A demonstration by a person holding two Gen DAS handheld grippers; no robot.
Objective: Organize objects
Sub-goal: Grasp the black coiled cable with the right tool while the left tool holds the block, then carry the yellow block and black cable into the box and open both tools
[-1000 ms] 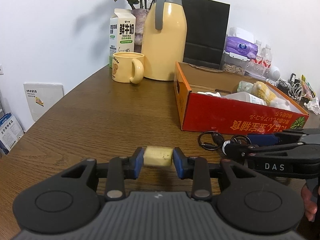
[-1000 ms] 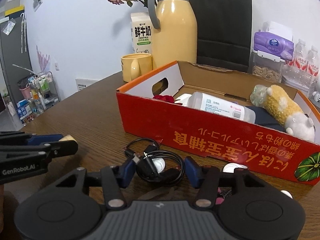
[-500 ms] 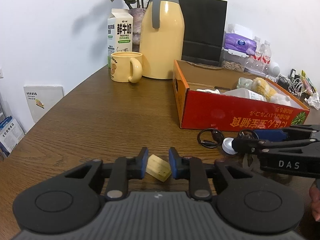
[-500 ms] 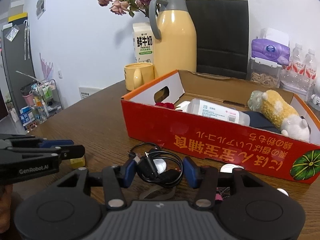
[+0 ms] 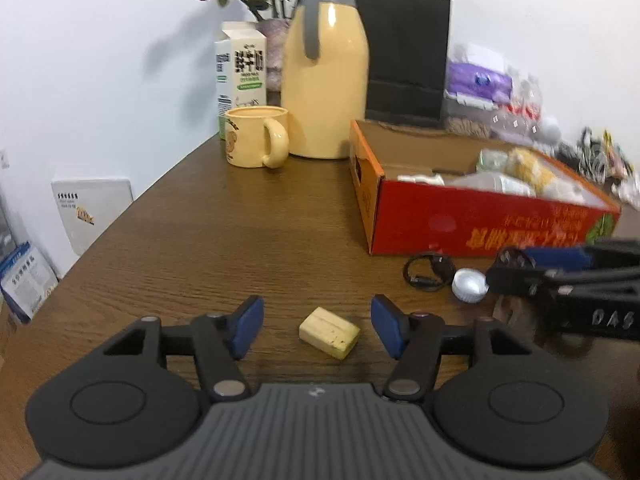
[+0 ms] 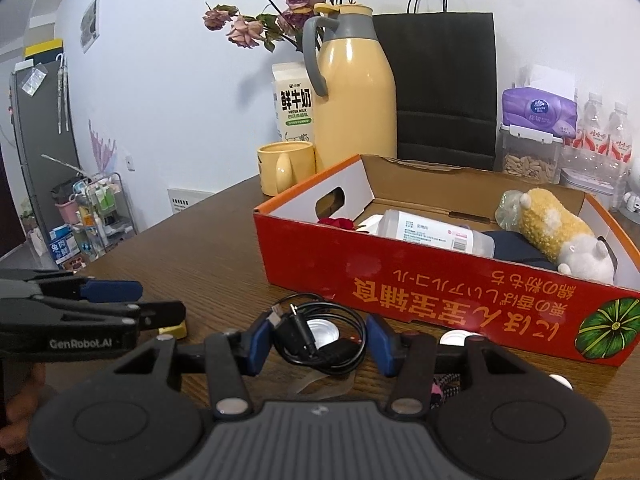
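A pale yellow block (image 5: pixel 329 333) lies on the brown table between the wide-open jaws of my left gripper (image 5: pixel 317 327), touching neither pad. A corner of the block shows in the right wrist view (image 6: pixel 175 330). My right gripper (image 6: pixel 317 340) is open around a coiled black cable (image 6: pixel 320 332) and a white cap (image 6: pixel 320 330) on the table, just in front of the red cardboard box (image 6: pixel 460 304). The box holds a white bottle (image 6: pixel 432 232), a yellow plush toy (image 6: pixel 560 236) and a red item. The cable (image 5: pixel 428 270) and cap (image 5: pixel 470 285) also show in the left wrist view.
A yellow mug (image 5: pixel 256 142), a milk carton (image 5: pixel 241 76), a yellow thermos jug (image 5: pixel 326 84) and a black paper bag (image 5: pixel 406 56) stand at the back. Tissues, jars and water bottles (image 6: pixel 592 136) crowd the back right. The table's left edge (image 5: pixel 120 216) drops off.
My left gripper held the yellow block one second ago, then opened and let it go; the block now lies flat on the table. The right gripper stays open around the cable.
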